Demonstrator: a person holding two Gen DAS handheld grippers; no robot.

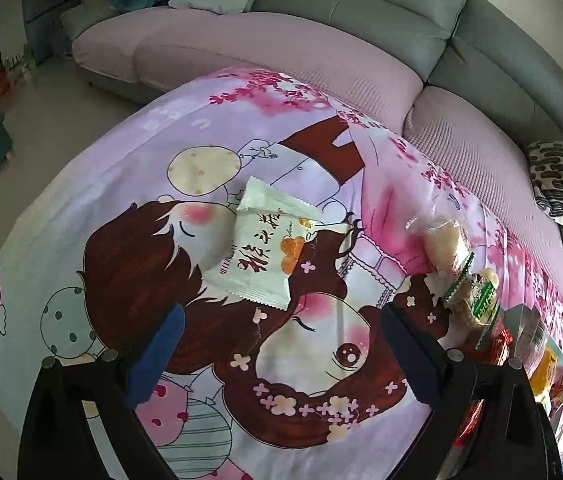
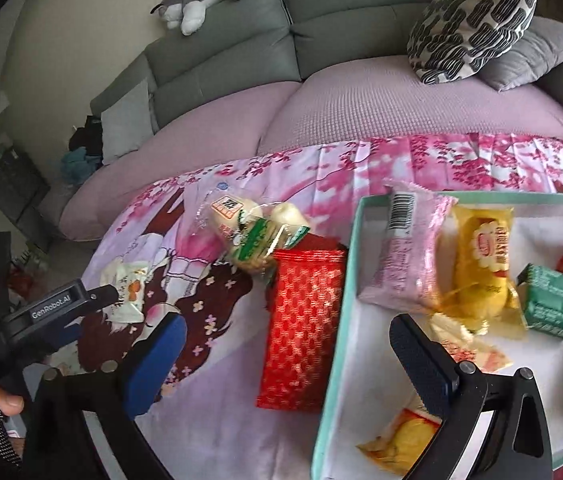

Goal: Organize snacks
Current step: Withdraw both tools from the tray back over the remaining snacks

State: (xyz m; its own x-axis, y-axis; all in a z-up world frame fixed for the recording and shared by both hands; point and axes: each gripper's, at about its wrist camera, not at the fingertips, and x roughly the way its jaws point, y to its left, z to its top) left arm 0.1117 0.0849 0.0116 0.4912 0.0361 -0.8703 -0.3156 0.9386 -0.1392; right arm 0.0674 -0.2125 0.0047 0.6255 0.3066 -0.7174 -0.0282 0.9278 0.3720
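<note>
Both sets of tongs are spread wide with nothing between them right now. The left tongs point(image 1: 277, 344) hang over the cartoon-print cloth point(image 1: 81, 200) covering the bench, lined up with the white snack packet point(image 1: 259, 256) lying flat just above centre in the left wrist view. My guess is that's the next pick, since it sits alone, well apart from the other snacks.

The right tongs point(image 2: 285, 356) hover over the near-left edge of the teal-rimmed box point(image 2: 339, 280), which fills the lower right of the right wrist view. Inside are a pink packet point(image 2: 405, 256), a yellow one point(image 2: 481, 264), a green foil one point(image 2: 553, 304) and a few others, so it's clearly the collecting spot.

Outside the box, touching its left wall, lies a red packet point(image 2: 301, 328). A clear bag of pale buns point(image 2: 237, 216) and a green-labelled biscuit pack point(image 2: 257, 248) are bunched together just above it. The left tongs' body also shows at the lower left of that view.
</note>
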